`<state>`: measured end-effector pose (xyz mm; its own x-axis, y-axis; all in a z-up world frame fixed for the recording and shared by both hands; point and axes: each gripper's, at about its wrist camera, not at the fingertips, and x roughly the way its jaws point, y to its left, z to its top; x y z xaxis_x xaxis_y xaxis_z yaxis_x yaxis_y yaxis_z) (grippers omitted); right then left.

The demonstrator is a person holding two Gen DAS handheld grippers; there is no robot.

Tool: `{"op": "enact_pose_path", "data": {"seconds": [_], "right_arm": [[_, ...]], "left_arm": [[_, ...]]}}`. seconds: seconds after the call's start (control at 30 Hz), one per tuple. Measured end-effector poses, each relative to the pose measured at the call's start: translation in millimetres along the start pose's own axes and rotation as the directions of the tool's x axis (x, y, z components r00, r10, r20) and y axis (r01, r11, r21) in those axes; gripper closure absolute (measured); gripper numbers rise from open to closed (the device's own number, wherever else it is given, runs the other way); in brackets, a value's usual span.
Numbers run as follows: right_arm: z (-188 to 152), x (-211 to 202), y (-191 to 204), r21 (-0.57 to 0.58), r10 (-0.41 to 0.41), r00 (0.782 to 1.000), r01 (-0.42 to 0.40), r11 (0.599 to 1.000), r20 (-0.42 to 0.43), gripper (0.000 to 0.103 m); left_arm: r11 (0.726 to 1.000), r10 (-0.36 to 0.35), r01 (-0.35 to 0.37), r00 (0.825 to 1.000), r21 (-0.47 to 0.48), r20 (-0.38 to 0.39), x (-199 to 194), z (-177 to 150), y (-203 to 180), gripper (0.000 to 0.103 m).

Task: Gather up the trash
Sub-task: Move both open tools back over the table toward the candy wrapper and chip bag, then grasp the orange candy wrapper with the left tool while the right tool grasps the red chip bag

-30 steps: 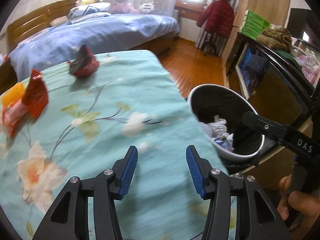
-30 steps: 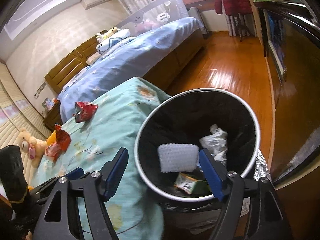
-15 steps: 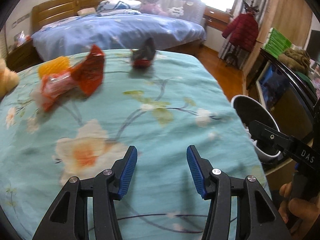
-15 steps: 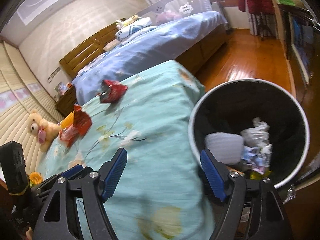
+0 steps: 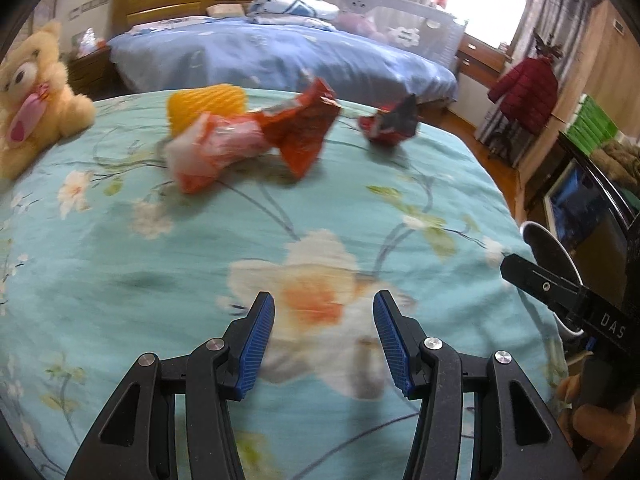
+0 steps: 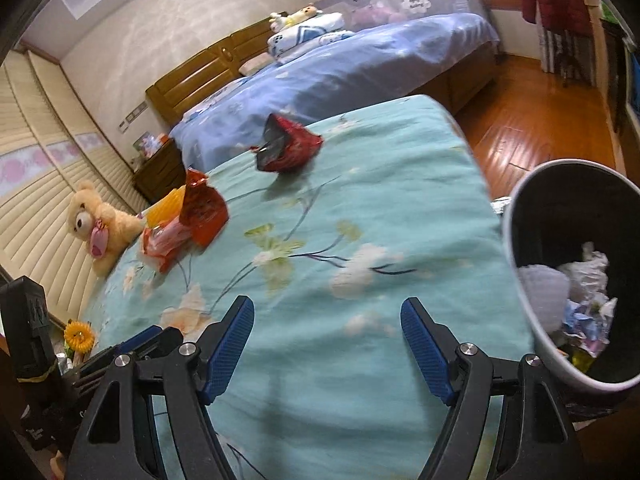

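Your left gripper (image 5: 323, 338) and right gripper (image 6: 327, 346): fingers spread, empty. Bin (image 6: 516, 216) beside bed (image 5: 120, 260) holds some trash. Orange wrappers (image 5: 256, 140), red wrapper (image 6: 286, 150) left on bed.

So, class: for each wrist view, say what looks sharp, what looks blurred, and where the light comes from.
Left wrist view: left gripper sharp, wrappers and quilt motion-smeared, window blown out, edges bent by fisheye. Right wrist view: right gripper crisp, quilt and bin rim soft, floor glossy with daylight.
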<state>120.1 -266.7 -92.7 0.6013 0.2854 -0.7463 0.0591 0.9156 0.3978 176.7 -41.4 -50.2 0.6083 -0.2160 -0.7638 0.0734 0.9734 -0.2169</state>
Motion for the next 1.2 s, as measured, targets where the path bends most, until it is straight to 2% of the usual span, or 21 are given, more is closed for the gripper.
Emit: {"op": "enact_pose_path", "data": {"seconds": [0.33, 0.67, 0.83, 0.97, 1.2], "right_arm": [[8.4, 20.8, 20.8, -0.032, 0.016, 1.0, -0.017, 0.999, -0.017, 0.026], [33.6, 46.0, 29.7, -0.05, 0.022, 1.0, -0.023, 0.999, -0.017, 0.026], [50.5, 64.7, 34.0, -0.055, 0.026, 0.999, -0.027, 0.998, -0.022, 0.026], [64.1, 81.3, 35.3, -0.059, 0.023, 0.999, -0.025, 0.998, -0.029, 0.026], [87.7, 103.3, 33.4, -0.048, 0.019, 1.0, -0.02, 0.999, -0.024, 0.026]], "left_arm": [[0.997, 0.049, -0.049, 0.999, -0.055, 0.011, -2.2, 11.8, 36.5, 0.052], [0.993, 0.089, -0.086, 0.996, -0.081, 0.03, 9.2, 39.7, 56.9, 0.052], [0.992, 0.103, -0.1, 0.994, -0.073, 0.036, 17.5, 55.3, 62.8, 0.051], [0.994, 0.1, -0.098, 0.995, -0.052, 0.031, 27.1, 65.4, 64.7, 0.046], [0.995, 0.097, -0.097, 0.995, -0.01, 0.033, 42.0, 79.9, 67.9, 0.045]]}}
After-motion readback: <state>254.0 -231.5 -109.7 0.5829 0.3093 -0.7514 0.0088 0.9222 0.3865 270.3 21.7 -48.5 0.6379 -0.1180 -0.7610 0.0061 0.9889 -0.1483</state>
